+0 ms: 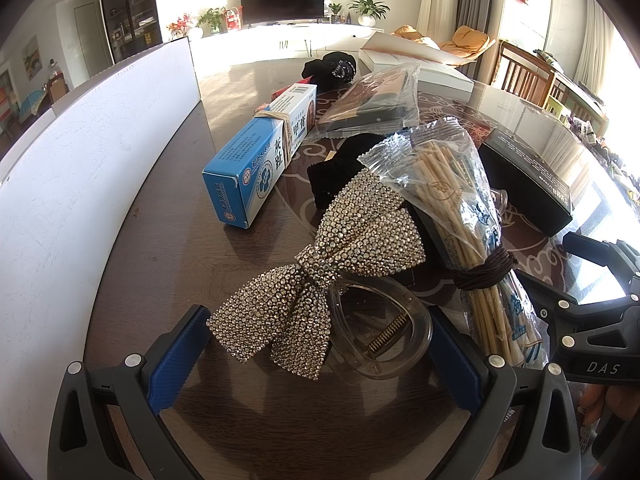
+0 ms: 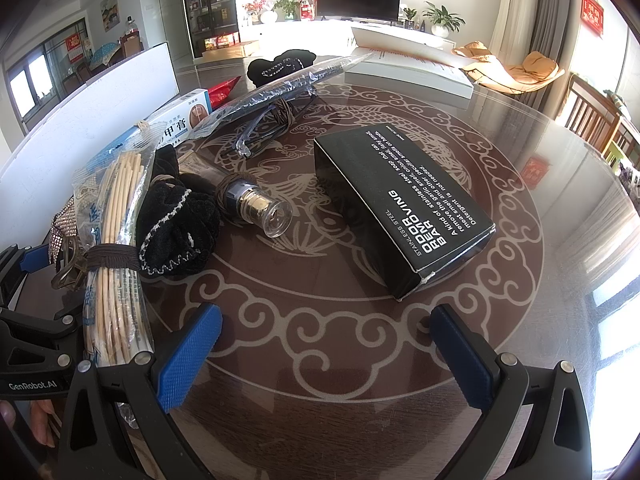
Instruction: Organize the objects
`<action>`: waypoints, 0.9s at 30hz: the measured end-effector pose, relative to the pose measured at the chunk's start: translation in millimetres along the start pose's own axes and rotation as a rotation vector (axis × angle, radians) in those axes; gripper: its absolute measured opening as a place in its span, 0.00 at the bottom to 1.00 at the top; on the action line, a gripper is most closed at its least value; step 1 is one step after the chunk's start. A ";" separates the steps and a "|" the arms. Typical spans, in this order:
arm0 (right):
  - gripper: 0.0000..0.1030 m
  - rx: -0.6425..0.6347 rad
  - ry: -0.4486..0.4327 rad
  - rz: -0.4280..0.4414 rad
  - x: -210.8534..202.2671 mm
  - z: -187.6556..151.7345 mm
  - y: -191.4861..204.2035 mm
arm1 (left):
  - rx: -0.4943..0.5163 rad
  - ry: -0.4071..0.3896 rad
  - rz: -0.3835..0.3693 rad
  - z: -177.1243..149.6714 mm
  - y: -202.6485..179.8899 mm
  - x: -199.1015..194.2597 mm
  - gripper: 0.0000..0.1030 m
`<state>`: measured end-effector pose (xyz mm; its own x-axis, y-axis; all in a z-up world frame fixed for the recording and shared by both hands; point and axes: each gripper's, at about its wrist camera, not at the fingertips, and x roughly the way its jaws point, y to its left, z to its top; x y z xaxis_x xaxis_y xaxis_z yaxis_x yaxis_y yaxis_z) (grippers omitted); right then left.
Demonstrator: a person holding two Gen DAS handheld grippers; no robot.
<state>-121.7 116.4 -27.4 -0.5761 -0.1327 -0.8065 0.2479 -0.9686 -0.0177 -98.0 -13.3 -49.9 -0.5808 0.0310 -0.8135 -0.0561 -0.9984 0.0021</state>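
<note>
Dark patterned table [image 2: 360,320], cluttered, sunlit living room

I count two cardboard boxes, one blue-and-white [image 1: 256,160] and one black [image 2: 404,208]; two black velvet scrunchies [image 2: 176,232] [image 2: 280,65]; one rhinestone bow clip [image 1: 320,276]; one bagged bundle of wooden sticks [image 2: 116,264]; one small glass bottle [image 2: 256,208]; one white book [image 2: 408,70].

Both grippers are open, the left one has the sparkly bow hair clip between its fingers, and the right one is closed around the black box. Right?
Not quite. The right gripper is open over bare table; the black box lies ahead of its fingers, untouched, as the right wrist view shows. The rest holds: the left gripper is open with the bow hair clip between its fingers.
</note>
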 end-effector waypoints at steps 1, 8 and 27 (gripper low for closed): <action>1.00 0.000 0.000 0.000 -0.5 -0.4 -0.1 | 0.000 0.000 0.000 0.0 0.0 0.0 1.00; 1.00 0.000 0.000 0.000 -0.1 -0.1 -0.1 | 0.000 0.000 0.000 0.0 0.0 0.0 1.00; 1.00 0.000 0.000 0.000 -0.1 -0.2 -0.4 | -0.002 0.000 0.001 0.0 0.1 0.1 1.00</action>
<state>-121.5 116.8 -27.4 -0.5761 -0.1325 -0.8066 0.2475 -0.9687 -0.0176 -98.0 -13.3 -49.9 -0.5808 0.0297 -0.8135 -0.0536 -0.9986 0.0018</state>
